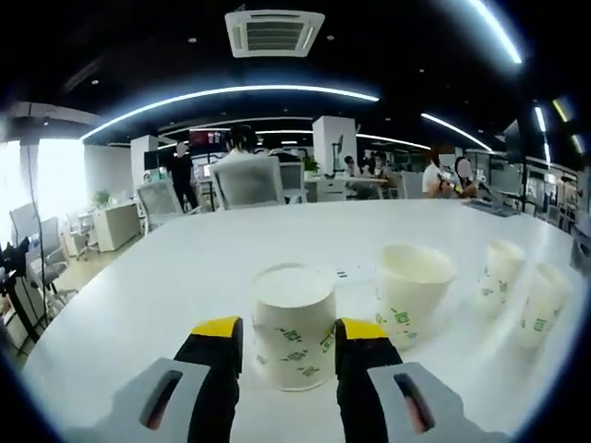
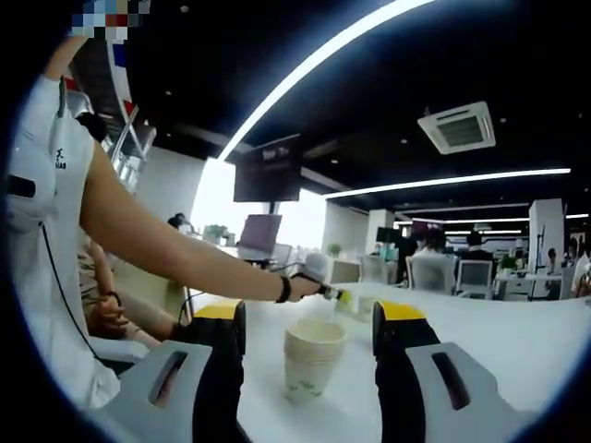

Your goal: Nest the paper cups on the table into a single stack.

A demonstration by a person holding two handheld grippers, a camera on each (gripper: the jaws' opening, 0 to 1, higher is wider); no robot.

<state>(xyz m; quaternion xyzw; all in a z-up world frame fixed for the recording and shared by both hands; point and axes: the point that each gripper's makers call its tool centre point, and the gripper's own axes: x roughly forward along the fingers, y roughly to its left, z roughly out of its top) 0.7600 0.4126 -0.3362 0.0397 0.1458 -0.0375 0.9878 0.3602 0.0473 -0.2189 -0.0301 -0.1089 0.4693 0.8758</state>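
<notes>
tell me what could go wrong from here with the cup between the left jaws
1. The upside-down cup sits between the left gripper's open jaws; a hard squeeze could crush its thin paper wall.
2. The upright cup stands close beside it, so a sideways swing could knock it over.
3. The right gripper is open around a stack of cups; an off-centre close might tip it.

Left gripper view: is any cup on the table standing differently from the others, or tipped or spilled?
Yes. The cup between the jaws stands upside down, base up. The cup beside it is upright with its mouth open. Two farther cups also stand. Nothing spilled or crushed.
</notes>
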